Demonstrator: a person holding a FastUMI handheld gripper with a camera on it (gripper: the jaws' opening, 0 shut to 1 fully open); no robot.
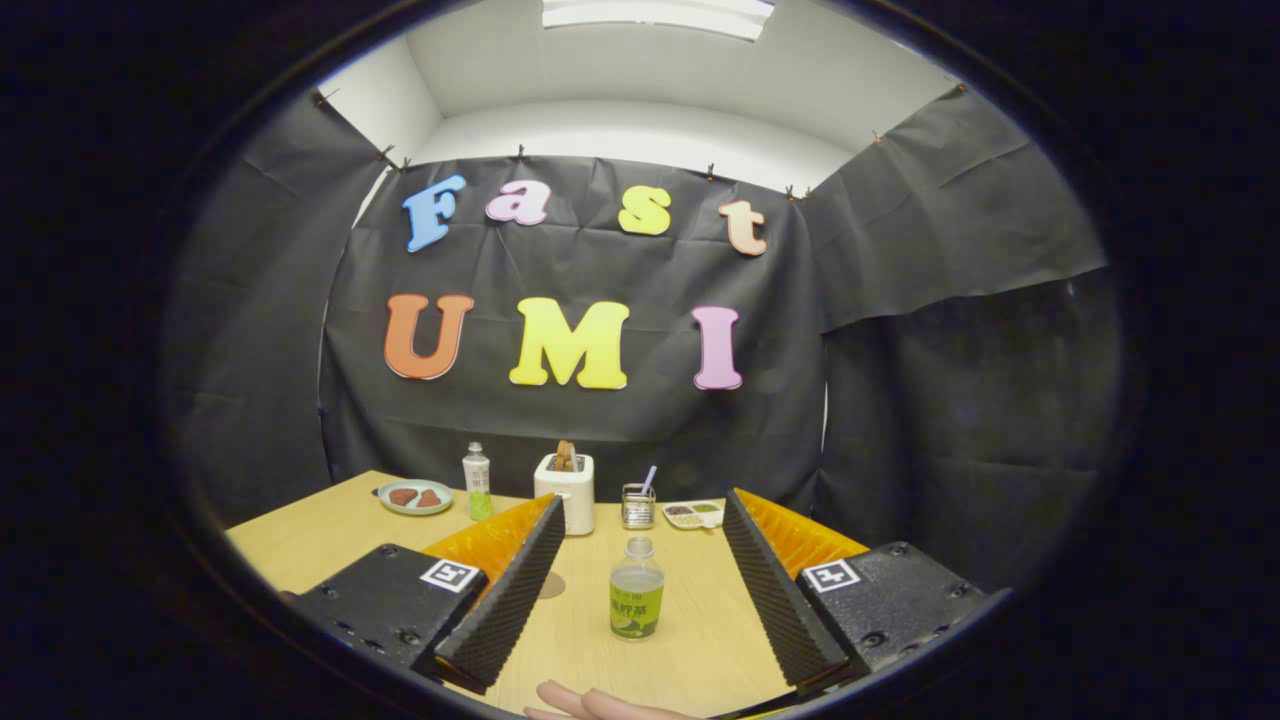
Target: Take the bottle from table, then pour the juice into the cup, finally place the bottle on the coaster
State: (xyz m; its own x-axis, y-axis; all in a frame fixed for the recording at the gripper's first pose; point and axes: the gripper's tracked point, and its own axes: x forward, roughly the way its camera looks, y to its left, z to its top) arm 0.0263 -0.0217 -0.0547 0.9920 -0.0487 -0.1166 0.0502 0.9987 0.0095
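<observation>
A small clear bottle (pixel 636 590) with a green label and pale juice stands upright on the wooden table (pixel 320 540), its cap off. It sits between my two fingers, touching neither. My gripper (pixel 643 505) is open wide. A round brown coaster (pixel 551 585) lies just left of the bottle, half hidden behind my left finger (pixel 510 590). Beyond the bottle stands a small clear cup (pixel 637 507) with a straw in it.
Along the back of the table stand a white toaster (pixel 565 490) with bread in it, a second bottle (pixel 477 482), a plate (pixel 415 497) of food and a small divided dish (pixel 692 514). A person's hand (pixel 600 705) rests at the table's near edge.
</observation>
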